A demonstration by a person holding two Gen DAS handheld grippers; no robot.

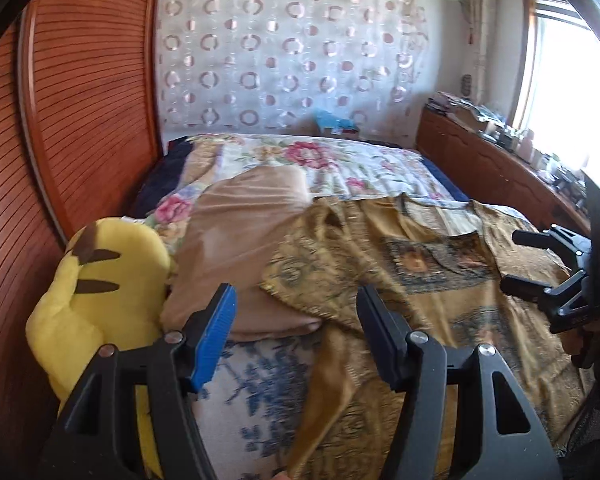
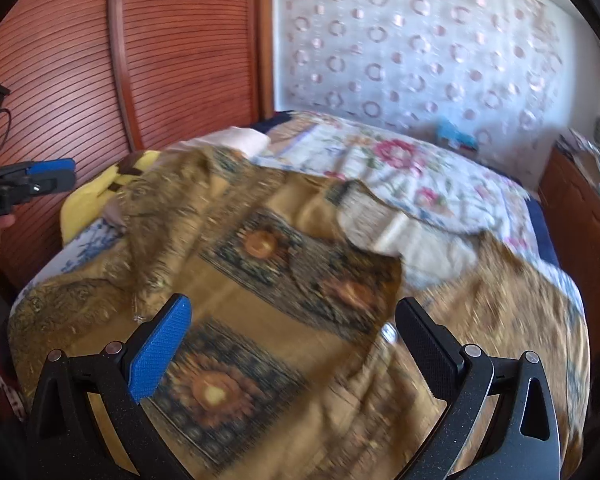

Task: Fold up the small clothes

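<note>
You are holding both grippers over the bed (image 1: pixel 260 408) with nothing between the jaws. Your left gripper (image 1: pixel 296 332) is standing released, its pads clear of the cloth below. Your right gripper (image 2: pixel 296 344) is also gaping wide and empty above the print. The shirt (image 2: pixel 284 264), gold with dark patterned panels, is lying spread across the near part of the bed, one sleeve (image 1: pixel 324 392) trailing toward you and its left edge lapping onto the tan pillow (image 1: pixel 236 248).

The risks are lying in the layers. The fabric looks thin and slippery, so a shallow pinch is likely to slide off mid-fold. Where the shirt is overlapping the pillow, a low grab could be catching the pillow or the bedcover too. The plush (image 1: pixel 100 280) is sitting just beside that edge and could be getting dragged. The right view is blurring, so fast moves are risking a crooked crease.
</note>
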